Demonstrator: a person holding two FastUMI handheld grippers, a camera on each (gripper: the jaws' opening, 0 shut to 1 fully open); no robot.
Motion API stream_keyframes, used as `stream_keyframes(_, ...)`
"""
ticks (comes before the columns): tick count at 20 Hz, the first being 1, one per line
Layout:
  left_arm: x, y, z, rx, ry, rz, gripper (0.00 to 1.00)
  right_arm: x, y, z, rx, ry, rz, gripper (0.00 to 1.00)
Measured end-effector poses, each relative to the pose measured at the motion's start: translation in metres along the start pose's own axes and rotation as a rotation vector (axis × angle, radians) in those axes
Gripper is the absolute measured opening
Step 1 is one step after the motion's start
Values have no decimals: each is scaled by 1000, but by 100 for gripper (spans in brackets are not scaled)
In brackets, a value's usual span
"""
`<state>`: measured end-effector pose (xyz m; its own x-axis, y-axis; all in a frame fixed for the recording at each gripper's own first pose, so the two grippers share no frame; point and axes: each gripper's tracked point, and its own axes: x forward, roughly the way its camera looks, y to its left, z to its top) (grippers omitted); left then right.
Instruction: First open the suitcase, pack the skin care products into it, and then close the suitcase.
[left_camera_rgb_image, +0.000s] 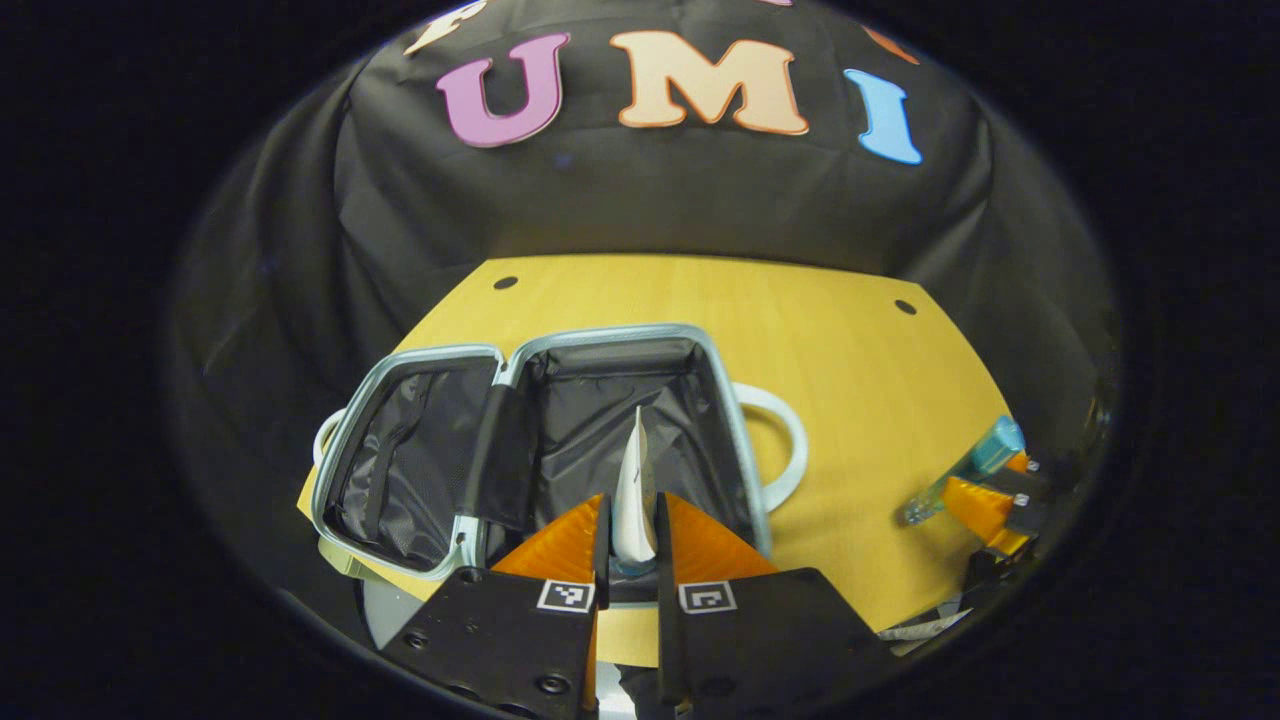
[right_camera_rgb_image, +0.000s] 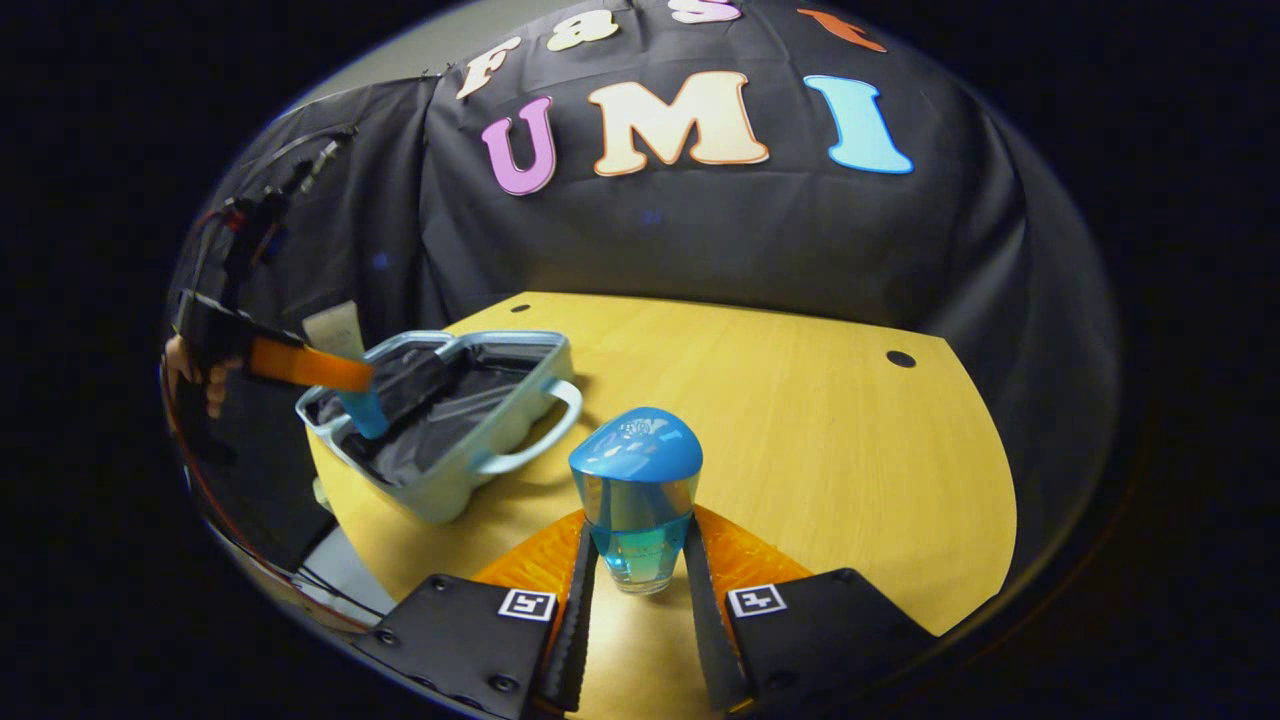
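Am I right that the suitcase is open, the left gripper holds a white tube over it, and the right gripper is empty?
Not quite. The right gripper is not empty: the right gripper view shows its fingers pressed on a blue bottle. The rest stands: the suitcase is open, and the left gripper holds the white tube over it.

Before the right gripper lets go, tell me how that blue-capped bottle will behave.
The bottle looks clear and glossy, so probably slippery between the right gripper fingers. Its wide domed cap makes it seem top-heavy, likely tippy when stood up. Visible liquid suggests some weight.
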<state>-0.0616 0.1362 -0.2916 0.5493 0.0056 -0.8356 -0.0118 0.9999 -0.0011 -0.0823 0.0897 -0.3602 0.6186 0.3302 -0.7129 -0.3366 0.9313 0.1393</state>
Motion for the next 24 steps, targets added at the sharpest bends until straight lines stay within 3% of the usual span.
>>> stream_keyframes(6,46,29,-19,-10,139,-43,17,11,82,59,89,-3,98,46)
stream_keyframes(10,71,36,-37,-39,227,-91,17,23,125,71,119,27,168,48)
stream_keyframes(15,92,38,-21,-14,196,-150,17,45,144,61,129,93,148,48)
stream_keyframes(19,109,33,-25,-40,239,-207,22,65,156,56,161,127,119,48)
stream_keyframes(20,111,28,-23,-51,233,-241,19,71,160,53,162,136,111,48)
stream_keyframes(23,93,27,0,-25,147,-301,87,87,169,42,165,173,95,48)
stream_keyframes(24,85,28,11,-19,108,-317,86,94,174,35,163,193,88,48)
